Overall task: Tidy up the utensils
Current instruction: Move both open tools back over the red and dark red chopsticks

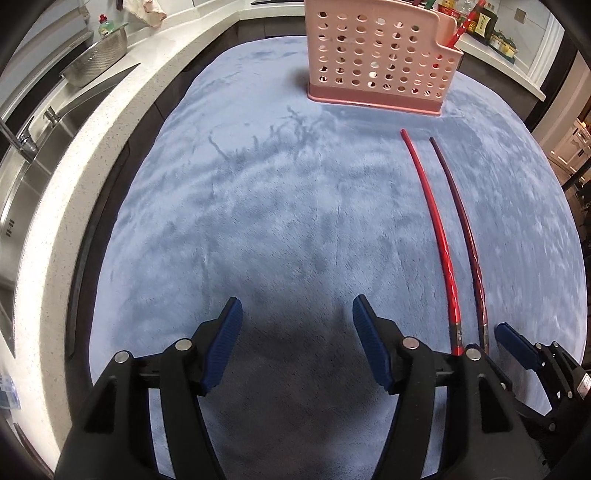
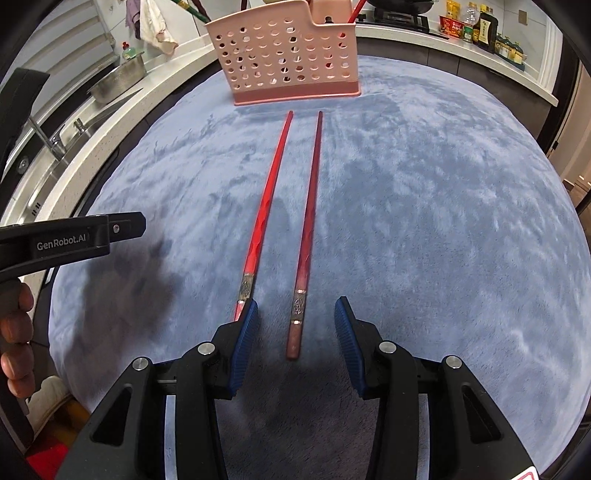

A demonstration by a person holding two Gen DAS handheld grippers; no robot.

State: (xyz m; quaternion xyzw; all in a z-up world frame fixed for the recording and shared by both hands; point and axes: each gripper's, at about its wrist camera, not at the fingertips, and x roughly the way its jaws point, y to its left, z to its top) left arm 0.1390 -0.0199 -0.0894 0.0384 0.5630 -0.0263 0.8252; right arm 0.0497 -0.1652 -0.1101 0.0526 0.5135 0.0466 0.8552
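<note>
Blue ribbed pads line both sets of jaws, and neither set holds anything. The right gripper [image 2: 293,325] stands partly open and straddles the near, blunt end of the dark red chopstick [image 2: 308,236], which lies on the blue fleece cloth [image 2: 443,221] covering the tabletop; a gap shows on both sides of the stick, so the pads do not press on it. The bright red chopstick [image 2: 264,218] lies just to the left of the dark one, nearly parallel, and its near end passes under or against the outer face of the right gripper's left pad; contact cannot be confirmed.

Step in hand, as judged: approach to pick up the dark red chopstick. The next move calls for lowering the jaws until the pads flank the stick close to the cloth, then closing squarely on it. The neighbouring bright stick is the obstruction: the left pad may snag or drag it.

The left gripper [image 1: 297,321] hovers further left of the dark chopstick, jaws wide open over bare cloth, clear of both sticks.

Beyond the far tips of the chopsticks stands the pink perforated holder [image 2: 284,55], upright, with other utensils already in it; this is the likely destination. A sink [image 1: 33,158] and colander [image 1: 98,61] lie off to the left of the holder, bottles [image 2: 476,24] to its right.
</note>
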